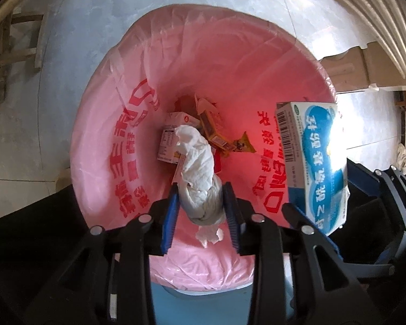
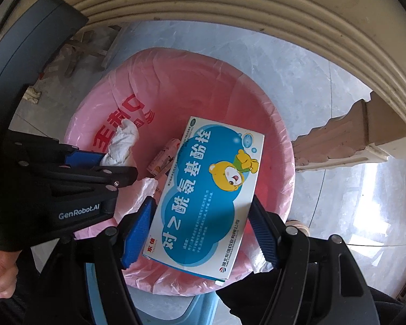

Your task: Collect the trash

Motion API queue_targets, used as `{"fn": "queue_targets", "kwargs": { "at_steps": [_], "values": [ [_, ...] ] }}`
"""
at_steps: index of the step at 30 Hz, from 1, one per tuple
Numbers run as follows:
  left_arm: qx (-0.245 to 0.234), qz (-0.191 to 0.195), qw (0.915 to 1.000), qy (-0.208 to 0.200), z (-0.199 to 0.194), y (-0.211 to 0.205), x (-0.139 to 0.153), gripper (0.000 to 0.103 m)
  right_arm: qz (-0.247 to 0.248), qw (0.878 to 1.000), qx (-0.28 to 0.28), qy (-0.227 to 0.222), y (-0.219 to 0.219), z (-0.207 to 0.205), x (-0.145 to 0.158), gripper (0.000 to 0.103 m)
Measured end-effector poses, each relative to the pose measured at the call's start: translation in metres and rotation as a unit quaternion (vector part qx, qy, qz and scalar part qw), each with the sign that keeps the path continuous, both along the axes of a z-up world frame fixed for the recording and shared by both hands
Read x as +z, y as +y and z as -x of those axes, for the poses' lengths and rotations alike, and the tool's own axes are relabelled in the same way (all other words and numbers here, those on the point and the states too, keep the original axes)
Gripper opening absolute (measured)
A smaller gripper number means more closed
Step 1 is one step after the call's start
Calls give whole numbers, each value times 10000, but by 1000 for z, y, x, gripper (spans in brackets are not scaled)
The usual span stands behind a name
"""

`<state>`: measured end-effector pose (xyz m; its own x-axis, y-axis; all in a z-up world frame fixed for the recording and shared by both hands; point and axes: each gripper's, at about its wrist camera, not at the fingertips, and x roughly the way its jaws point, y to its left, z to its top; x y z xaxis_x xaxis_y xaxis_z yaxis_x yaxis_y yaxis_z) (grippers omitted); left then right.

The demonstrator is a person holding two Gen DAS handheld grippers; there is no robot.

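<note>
Trash fills the bottom of the pink-lined bin (image 1: 116, 124): a small carton (image 1: 170, 140), yellow wrappers (image 1: 216, 135) and scraps, all deep inside the liner. I hold both grippers above the bin's mouth, pointing down into it.

My left gripper (image 1: 201, 192) has a crumpled white tissue (image 1: 200, 168) between its blue fingers (image 1: 170, 216). The pads stand slightly parted, close on either side of the wad; I cannot tell whether they still press it. The tissue hangs straight over the middle of the bin, its long end trailing toward the carton.

My right gripper (image 2: 203, 211) is closed on a blue-and-white medicine box (image 2: 205, 195), one finger on each long edge. The box is tilted and sits over the bin's near rim, well above the trash inside. In the left wrist view the same box hangs over the bin's right rim.

The bin stands on a grey marbled floor (image 2: 324, 81), beside cream furniture moulding (image 2: 257, 13).
</note>
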<state>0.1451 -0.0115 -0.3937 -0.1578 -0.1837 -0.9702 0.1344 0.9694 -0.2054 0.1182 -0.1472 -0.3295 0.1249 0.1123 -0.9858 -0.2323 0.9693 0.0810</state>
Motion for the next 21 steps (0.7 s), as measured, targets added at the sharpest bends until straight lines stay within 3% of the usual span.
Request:
{"fn": "queue_targets", "kwargs": {
  "at_steps": [5,21],
  "values": [
    [-56,-285,9996,-57,-1,0,0,59,87,9999,-57,-12,-1,-2,0,69],
    [-150,-567,9981,-160,4,-4,4,69,186,9997,-139,73,-2,0,0,69]
  ]
}}
